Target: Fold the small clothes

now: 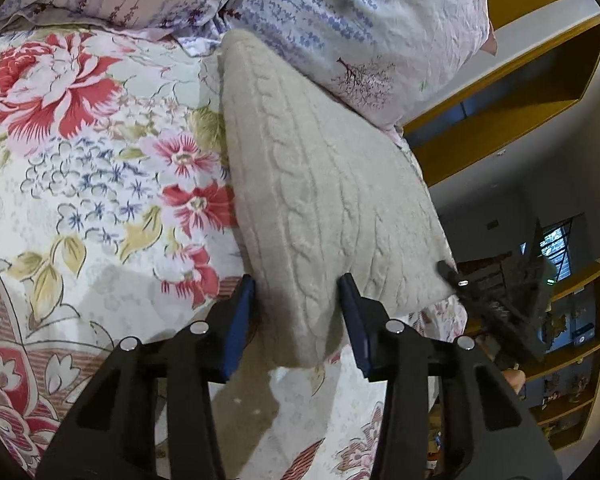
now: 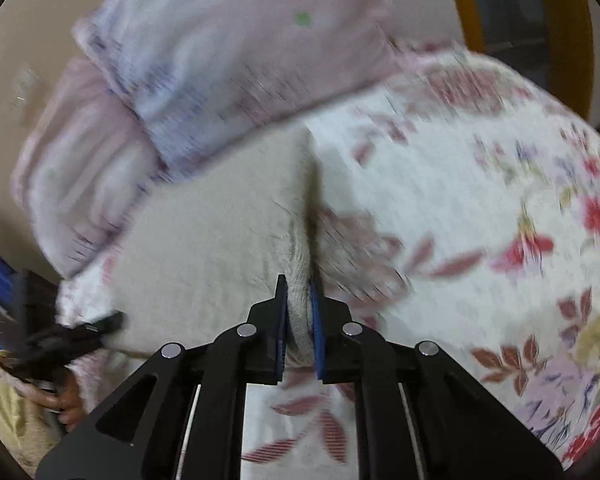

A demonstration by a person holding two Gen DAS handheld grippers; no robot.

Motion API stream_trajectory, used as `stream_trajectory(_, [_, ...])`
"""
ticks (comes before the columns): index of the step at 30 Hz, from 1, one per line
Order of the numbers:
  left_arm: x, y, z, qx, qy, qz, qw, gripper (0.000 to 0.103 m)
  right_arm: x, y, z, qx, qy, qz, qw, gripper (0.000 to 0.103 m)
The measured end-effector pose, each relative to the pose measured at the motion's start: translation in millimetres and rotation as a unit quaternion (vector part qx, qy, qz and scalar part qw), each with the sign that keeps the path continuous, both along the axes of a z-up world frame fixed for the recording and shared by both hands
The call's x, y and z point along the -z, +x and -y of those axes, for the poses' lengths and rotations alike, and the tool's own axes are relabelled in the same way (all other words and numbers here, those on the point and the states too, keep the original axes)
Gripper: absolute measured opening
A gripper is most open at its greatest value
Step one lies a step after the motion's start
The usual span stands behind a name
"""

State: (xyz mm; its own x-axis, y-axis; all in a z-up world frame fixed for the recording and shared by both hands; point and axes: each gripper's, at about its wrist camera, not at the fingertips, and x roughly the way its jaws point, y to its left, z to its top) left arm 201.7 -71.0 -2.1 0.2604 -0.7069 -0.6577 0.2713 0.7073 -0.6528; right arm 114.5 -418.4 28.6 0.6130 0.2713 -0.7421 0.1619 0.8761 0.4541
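Note:
A cream cable-knit garment lies folded on a floral bedsheet. My left gripper is open, its blue pads on either side of the garment's near corner without pinching it. In the right wrist view, which is blurred, the same garment lies on the sheet and my right gripper is shut on its right edge fold. The right gripper also shows in the left wrist view at the garment's right corner. The left gripper shows in the right wrist view at the garment's left corner.
Pillows with a lavender print lie against the garment's far side, also in the right wrist view. Yellow wooden shelving stands to the right beyond the bed's edge. The floral sheet extends to the right.

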Motion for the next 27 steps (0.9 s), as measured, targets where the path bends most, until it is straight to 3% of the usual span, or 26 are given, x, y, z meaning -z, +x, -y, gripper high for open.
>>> stream_trajectory(3, [-1,-1,0,0.003,0.007,0.004,1.0,0.046,9,1,3,0.004,0.018,-0.006,1.0,0.011])
stream_trajectory(5, [-7,1,-1,0.003,0.005,0.008,1.0,0.06,2,3,8,0.001,0.034,-0.006,0.999,0.016])
stream_trajectory(8, [-21,8,-9,-0.01,-0.012,0.029,0.9995,0.077,-12,9,19,0.008,0.075,0.012,0.997,0.045])
stream_trajectory(9, [-26,15,-13,-0.021,-0.016,0.034,0.9991,0.079,-15,13,22,0.014,0.085,0.02,0.996,0.056])
stream_trajectory(14, [-27,48,-13,-0.056,-0.015,0.019,0.9982,0.08,-9,59,31,0.03,0.114,0.009,0.993,0.059])
stream_trajectory(15, [-25,52,-13,-0.06,-0.013,0.014,0.9981,0.08,-4,69,31,0.03,0.12,0.0,0.992,0.057])
stream_trajectory(17, [-19,59,-10,-0.066,-0.013,-0.001,0.9978,0.08,3,82,27,0.025,0.122,-0.01,0.992,0.042])
stream_trajectory(18, [-17,61,-9,-0.066,-0.013,-0.005,0.9977,0.08,6,88,23,0.016,0.117,-0.015,0.993,0.018])
stream_trajectory(19, [-14,63,-6,-0.066,-0.013,-0.008,0.9977,0.08,6,92,16,0.006,0.102,-0.012,0.995,0.012])
stream_trajectory(23, [-11,60,2,-0.058,-0.008,-0.008,0.9983,0.08,-9,86,18,0.03,0.044,0.039,0.998,0.009])
stream_trajectory(27, [-11,61,12,-0.052,-0.003,-0.002,0.9986,0.08,18,93,18,0.039,0.023,-0.016,0.999,0.009])
